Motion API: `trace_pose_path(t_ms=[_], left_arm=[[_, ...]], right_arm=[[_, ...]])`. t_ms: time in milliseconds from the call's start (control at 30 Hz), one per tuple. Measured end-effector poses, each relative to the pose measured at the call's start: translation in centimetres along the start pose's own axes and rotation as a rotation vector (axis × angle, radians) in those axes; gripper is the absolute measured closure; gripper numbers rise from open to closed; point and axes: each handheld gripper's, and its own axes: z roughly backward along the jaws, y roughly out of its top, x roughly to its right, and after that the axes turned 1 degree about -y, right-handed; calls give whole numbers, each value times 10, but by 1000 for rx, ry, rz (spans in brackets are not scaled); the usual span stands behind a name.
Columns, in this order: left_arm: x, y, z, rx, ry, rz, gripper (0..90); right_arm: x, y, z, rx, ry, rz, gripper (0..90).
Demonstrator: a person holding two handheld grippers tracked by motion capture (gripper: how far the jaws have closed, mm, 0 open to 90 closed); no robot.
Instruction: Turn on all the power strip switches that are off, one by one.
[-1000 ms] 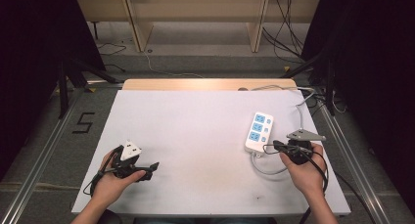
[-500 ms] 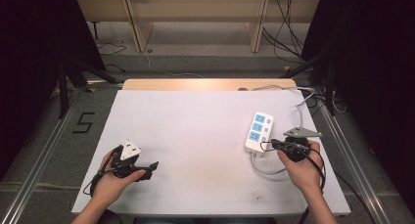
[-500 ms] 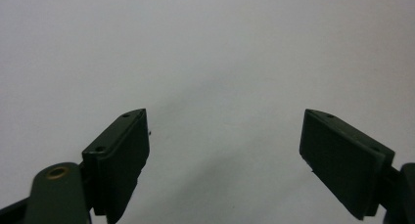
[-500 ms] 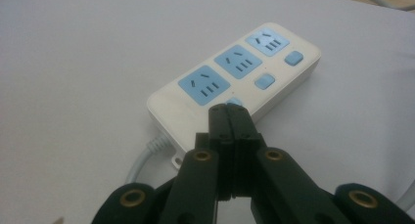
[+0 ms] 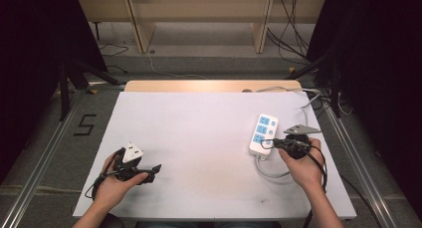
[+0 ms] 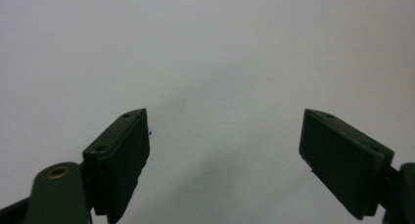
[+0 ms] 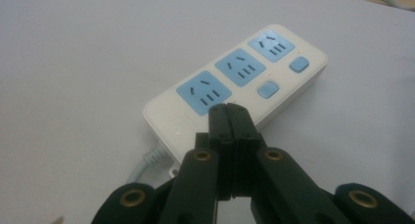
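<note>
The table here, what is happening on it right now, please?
A person sits at a white table with a tool in each hand. The right tool is shut with nothing in it, its tips right at the near end of a white power strip with blue sockets; I cannot tell if they touch it. The left tool is open over bare table, well apart from the strip.

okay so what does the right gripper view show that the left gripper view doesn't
The right gripper view alone shows the white power strip with its blue sockets and buttons, its cable leaving the near end, and the right gripper with jaws pressed together just before it. The left gripper view alone shows the left gripper with jaws wide apart, nothing between them. Both share the bare white table top.
</note>
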Motion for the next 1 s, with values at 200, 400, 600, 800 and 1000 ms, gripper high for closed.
trace_pose_path(t_ms=[200, 400, 600, 800, 1000], left_arm=[[0, 0, 0, 1, 0, 4, 188], [1, 0, -1, 2, -1, 3, 189], [1, 0, -1, -6, 1, -7, 190], [1, 0, -1, 0, 2, -8, 190], [1, 0, -1, 4, 2, -7, 190]], right_arm=[[2, 5, -2, -15, 0, 0, 900], [5, 11, -7, -52, -1, 4, 900], [5, 22, -14, -88, 4, 9, 900], [6, 29, -24, -114, 1, 9, 900], [7, 32, -33, -138, 0, -14, 900]])
